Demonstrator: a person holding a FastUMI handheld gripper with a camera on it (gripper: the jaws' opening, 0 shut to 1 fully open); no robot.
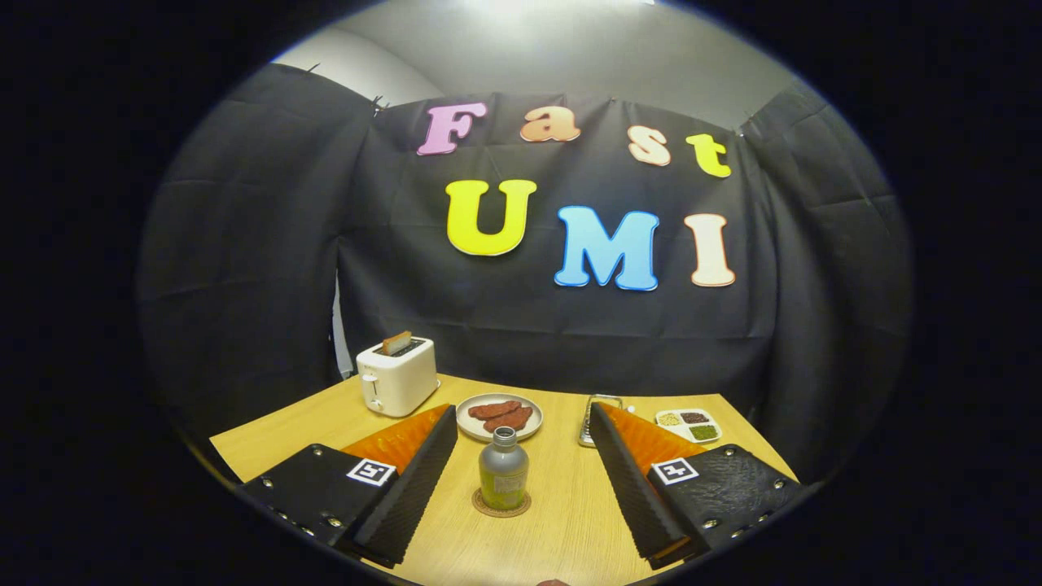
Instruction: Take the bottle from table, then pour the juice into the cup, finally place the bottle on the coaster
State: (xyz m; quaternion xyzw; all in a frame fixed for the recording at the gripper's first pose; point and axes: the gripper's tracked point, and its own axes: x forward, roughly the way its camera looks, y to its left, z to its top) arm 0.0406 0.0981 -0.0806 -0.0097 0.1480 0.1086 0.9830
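The bottle (pixel 503 478) stands upright on the coaster (pixel 501 505) in the lower centre of the frame, its long axis vertical and its cap on top, and it lies straight ahead of the gripper (pixel 521 521), in the gap between the two fingers but touching neither. The fingers are spread wide apart and hold nothing; one finger (pixel 411 488) runs along the bottle's left and the other along its right, each well clear of its sides. Since the bottle already rests on the coaster, I judge this to be either the very start, if that is merely where it was set, or the end of the task; no cup is visible to settle it. If a grasp is coming, the move turns on going straight forward so the fingers bracket the bottle's body, then closing across its width; being tall and narrow, it could tip if one finger meets it first. Counting things on the wooden surface (pixel 570 529): one bottle, one coaster, one white toaster (pixel 397 376) at centre left with one slice standing up from its slot, one round plate (pixel 498 417) carrying two reddish-brown pieces just beyond the bottle, one small metal item (pixel 588 423) right of the plate that I cannot identify, and one small divided tray (pixel 688 425) with four compartments of different fillings further right.
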